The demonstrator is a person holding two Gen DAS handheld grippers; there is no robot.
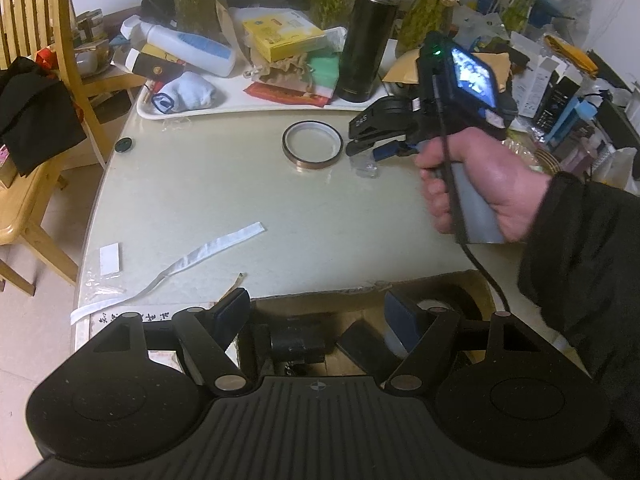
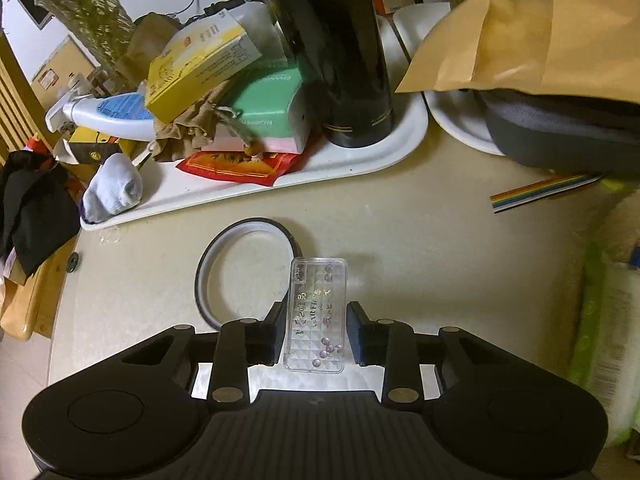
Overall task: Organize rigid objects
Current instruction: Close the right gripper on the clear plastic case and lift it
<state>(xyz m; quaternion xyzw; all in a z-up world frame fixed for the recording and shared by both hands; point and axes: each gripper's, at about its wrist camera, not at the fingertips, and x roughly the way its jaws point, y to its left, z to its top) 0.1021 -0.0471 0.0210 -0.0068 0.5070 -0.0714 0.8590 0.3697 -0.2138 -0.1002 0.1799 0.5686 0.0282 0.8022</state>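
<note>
Right gripper (image 2: 314,332) clamped on the clear plastic case (image 2: 316,314) (small beads inside), lower centre, beside the tape ring (image 2: 244,268). Left gripper (image 1: 318,320) wide open, empty, over the cardboard box (image 1: 476,280).

Bare desk (image 1: 248,184) is lying open around the tape ring (image 1: 312,144); the crowded white tray (image 2: 360,160) and black flask (image 1: 366,40) are blocking the far side.
</note>
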